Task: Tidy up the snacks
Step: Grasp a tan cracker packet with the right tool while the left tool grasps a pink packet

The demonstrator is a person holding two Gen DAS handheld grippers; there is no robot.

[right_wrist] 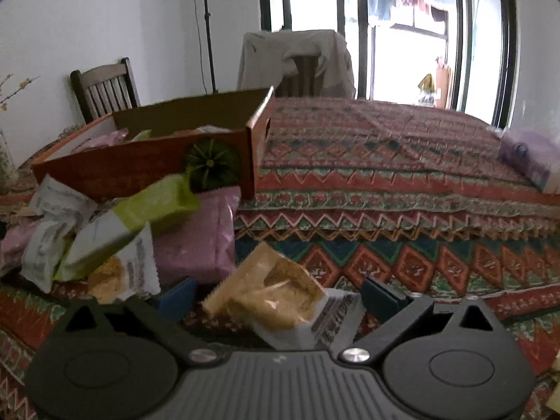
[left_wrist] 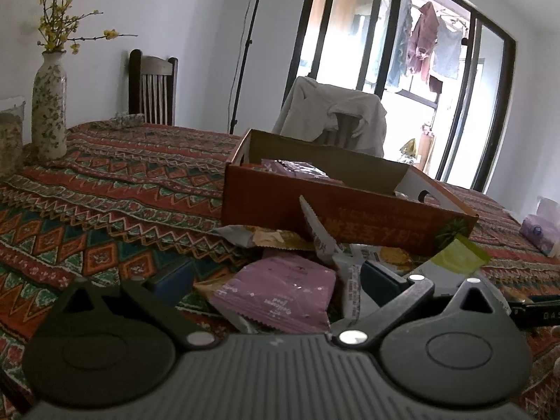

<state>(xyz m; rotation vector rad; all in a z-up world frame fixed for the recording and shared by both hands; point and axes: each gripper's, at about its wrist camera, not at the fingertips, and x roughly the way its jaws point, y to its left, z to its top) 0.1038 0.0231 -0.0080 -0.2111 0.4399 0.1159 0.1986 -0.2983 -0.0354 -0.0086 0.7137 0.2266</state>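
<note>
An open orange cardboard box (left_wrist: 315, 210) (right_wrist: 140, 168) stands on the patterned tablecloth with pink packets inside. Loose snack packets are piled against its near side. My left gripper (left_wrist: 276, 281) is open, its fingers either side of a pink packet (left_wrist: 276, 294) on that pile, pads clear of it. My right gripper (right_wrist: 280, 297) is also open around a yellow cracker packet (right_wrist: 276, 301) lying apart on the cloth. A green-and-white packet (right_wrist: 157, 203), a bigger pink packet (right_wrist: 199, 238) and white packets (right_wrist: 52, 210) lie to its left.
A floral vase (left_wrist: 49, 105) with yellow twigs stands far left. A purple tissue pack (right_wrist: 528, 157) lies at the right table edge. A wooden chair (left_wrist: 152, 87) and a chair draped with a jacket (left_wrist: 332, 115) stand behind the table. The tablecloth (right_wrist: 402, 175) is bare right of the box.
</note>
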